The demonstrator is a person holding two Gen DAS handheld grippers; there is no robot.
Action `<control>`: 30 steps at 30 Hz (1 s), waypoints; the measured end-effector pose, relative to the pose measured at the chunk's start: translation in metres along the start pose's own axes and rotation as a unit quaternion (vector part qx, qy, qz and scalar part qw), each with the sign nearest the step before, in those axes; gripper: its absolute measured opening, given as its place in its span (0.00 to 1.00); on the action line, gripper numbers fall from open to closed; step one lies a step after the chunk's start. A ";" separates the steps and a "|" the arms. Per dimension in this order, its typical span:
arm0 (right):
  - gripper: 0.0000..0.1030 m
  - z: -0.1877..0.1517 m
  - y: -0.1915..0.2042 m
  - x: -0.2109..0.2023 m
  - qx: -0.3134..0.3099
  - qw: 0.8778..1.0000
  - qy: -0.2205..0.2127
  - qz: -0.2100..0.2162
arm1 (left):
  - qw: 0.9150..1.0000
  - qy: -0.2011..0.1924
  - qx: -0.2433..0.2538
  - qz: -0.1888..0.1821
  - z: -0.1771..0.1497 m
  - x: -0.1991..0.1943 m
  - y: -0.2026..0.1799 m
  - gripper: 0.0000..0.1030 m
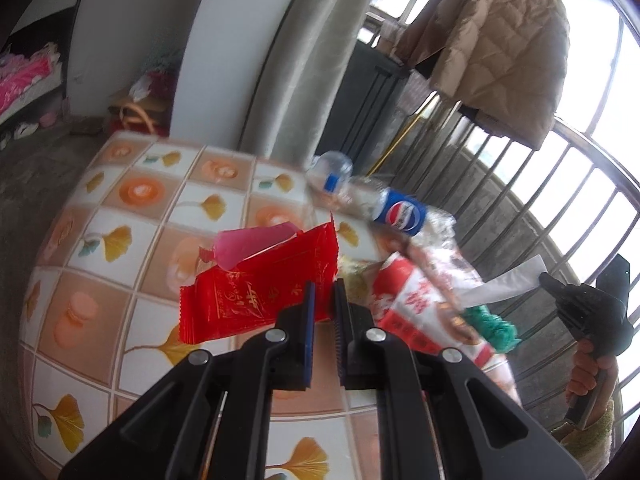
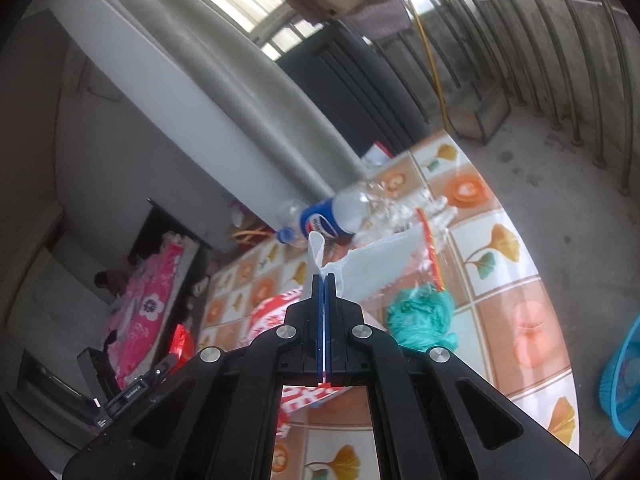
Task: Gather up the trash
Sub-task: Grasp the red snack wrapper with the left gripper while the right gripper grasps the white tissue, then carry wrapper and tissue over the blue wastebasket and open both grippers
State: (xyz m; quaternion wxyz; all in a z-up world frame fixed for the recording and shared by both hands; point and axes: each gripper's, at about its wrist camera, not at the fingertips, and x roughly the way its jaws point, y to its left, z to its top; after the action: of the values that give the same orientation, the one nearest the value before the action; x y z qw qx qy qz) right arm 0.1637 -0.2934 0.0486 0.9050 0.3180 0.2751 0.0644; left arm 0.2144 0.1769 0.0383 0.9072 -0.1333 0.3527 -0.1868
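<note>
My left gripper (image 1: 324, 296) is shut on the right corner of a red snack wrapper (image 1: 256, 292), which hangs just above the tiled-pattern table (image 1: 120, 240). Behind the wrapper lies a pink scrap (image 1: 248, 244). My right gripper (image 2: 324, 280) is shut on a white paper wrapper (image 2: 372, 264) and holds it up over the table (image 2: 500, 280). In the left wrist view the right gripper (image 1: 554, 282) shows at the right with the white strip (image 1: 508, 284). A crushed Pepsi bottle (image 1: 400, 210) (image 2: 332, 216), a red-and-white packet (image 1: 416, 304) (image 2: 276, 308) and a crumpled green bag (image 1: 496, 326) (image 2: 420, 316) lie on the table.
A blue basket (image 2: 624, 380) stands on the floor right of the table. Metal railings (image 1: 560, 184) run behind the table, with a beige jacket (image 1: 500, 48) hung above. A grey curtain (image 1: 292, 80) and a black bin (image 1: 368, 112) stand at the far edge.
</note>
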 end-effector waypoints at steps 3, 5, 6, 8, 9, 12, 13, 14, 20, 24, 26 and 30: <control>0.00 0.000 0.006 -0.013 -0.009 1.000 -0.012 -0.001 | 1.000 -0.018 0.016 -0.017 0.006 -0.016 -0.017 0.08; 0.00 0.000 0.008 -0.022 -0.013 1.000 -0.020 -0.002 | 0.999 -0.026 0.024 -0.029 0.009 -0.023 -0.027 0.08; 0.00 -0.002 0.009 -0.027 -0.014 1.000 -0.024 -0.001 | 0.999 -0.030 0.029 -0.034 0.010 -0.027 -0.032 0.08; 0.00 -0.003 0.009 -0.036 -0.014 0.999 -0.033 -0.003 | 0.997 -0.039 0.040 -0.049 0.013 -0.035 -0.045 0.08; 0.00 -0.004 0.009 -0.041 -0.015 0.999 -0.037 -0.005 | 0.996 -0.043 0.046 -0.059 0.014 -0.039 -0.053 0.08; 0.00 -0.006 0.007 -0.063 -0.013 0.998 -0.055 -0.006 | 0.994 -0.046 0.061 -0.084 0.017 -0.045 -0.072 0.08; 0.00 -0.007 0.005 -0.068 -0.013 0.998 -0.060 -0.007 | 0.992 -0.047 0.071 -0.096 0.018 -0.047 -0.084 0.08; 0.00 -0.008 0.004 -0.073 -0.012 0.998 -0.066 -0.009 | 0.991 -0.048 0.077 -0.103 0.019 -0.049 -0.091 0.08; 0.00 -0.015 -0.012 -0.116 0.002 0.994 -0.103 -0.029 | 0.975 -0.041 0.134 -0.170 0.016 -0.054 -0.151 0.08; 0.00 -0.022 -0.027 -0.143 0.018 0.991 -0.123 -0.047 | 0.961 -0.018 0.163 -0.222 0.010 -0.046 -0.198 0.08; 0.00 -0.025 -0.038 -0.155 0.030 0.989 -0.133 -0.058 | 0.954 -0.006 0.174 -0.244 0.005 -0.039 -0.218 0.08; 0.00 -0.032 -0.059 -0.179 0.051 0.984 -0.151 -0.080 | 0.941 0.022 0.194 -0.277 -0.008 -0.024 -0.263 0.08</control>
State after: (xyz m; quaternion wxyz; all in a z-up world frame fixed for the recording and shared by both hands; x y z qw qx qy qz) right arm -0.0072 -0.3743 0.0734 0.9208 0.3470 0.1631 -0.0711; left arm 0.1279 -0.0482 0.1450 0.8196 -0.0429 0.2785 -0.4989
